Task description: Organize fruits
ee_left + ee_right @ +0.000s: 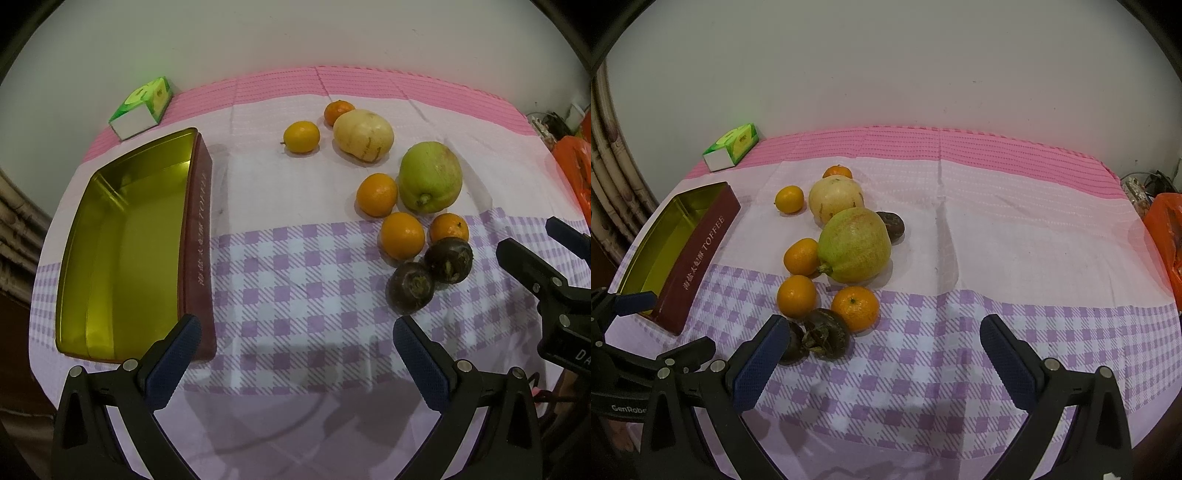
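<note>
An open maroon toffee tin [122, 251] with an empty gold inside lies at the table's left; it also shows in the right wrist view [698, 254]. Right of it lies a cluster of fruit: a big green fruit [430, 177] [854, 249], a pale yellow fruit [364, 134] [835, 197], several small oranges [376, 194] [796, 296], and dark brown fruits [410, 287] [825, 334]. My left gripper [297, 345] is open and empty above the near cloth, between tin and fruit. My right gripper [884, 345] is open and empty, its left finger [759, 365] beside the dark fruits.
A green tissue box [142, 107] [731, 147] stands at the far left by the wall. An orange plastic bag [1167, 236] sits off the table's right edge. The table wears a pink and purple checked cloth [997, 229].
</note>
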`<action>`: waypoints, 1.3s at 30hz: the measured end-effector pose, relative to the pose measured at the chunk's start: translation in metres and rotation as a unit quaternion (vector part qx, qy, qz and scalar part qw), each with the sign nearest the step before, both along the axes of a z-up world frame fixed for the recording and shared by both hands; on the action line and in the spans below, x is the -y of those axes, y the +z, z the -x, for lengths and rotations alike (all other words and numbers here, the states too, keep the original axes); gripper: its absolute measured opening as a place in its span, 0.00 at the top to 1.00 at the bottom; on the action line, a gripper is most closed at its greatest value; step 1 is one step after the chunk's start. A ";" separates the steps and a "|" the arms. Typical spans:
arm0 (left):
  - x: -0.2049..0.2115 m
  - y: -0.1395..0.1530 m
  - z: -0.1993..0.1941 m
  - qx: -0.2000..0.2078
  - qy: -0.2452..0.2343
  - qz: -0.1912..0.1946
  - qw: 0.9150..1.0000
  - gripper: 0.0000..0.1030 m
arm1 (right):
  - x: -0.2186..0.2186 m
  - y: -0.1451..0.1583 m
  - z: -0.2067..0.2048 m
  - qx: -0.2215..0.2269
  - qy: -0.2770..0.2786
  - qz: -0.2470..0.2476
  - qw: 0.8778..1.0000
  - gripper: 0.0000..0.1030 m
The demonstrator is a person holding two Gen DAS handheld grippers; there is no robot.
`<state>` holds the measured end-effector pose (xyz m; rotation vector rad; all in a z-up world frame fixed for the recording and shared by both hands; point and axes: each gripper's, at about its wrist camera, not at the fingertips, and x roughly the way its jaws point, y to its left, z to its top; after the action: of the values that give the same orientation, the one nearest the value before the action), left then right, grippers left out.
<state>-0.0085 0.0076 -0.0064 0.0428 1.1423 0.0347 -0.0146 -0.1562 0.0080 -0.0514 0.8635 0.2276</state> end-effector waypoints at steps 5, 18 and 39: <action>0.001 -0.001 0.001 -0.001 -0.001 0.000 1.000 0.00 | 0.000 -0.001 -0.001 -0.001 0.001 0.000 1.000 0.01; -0.003 -0.001 0.001 0.002 -0.001 0.002 1.000 0.00 | -0.005 -0.008 -0.001 -0.019 0.018 0.005 1.000 0.16; -0.008 -0.005 -0.001 0.005 -0.018 0.015 1.000 0.00 | -0.025 -0.047 -0.021 -0.107 0.050 -0.021 0.993 0.49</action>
<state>-0.0071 0.0159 -0.0110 0.0372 1.1314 -0.0138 0.0063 -0.1309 -0.0391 -0.0320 1.0703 0.3496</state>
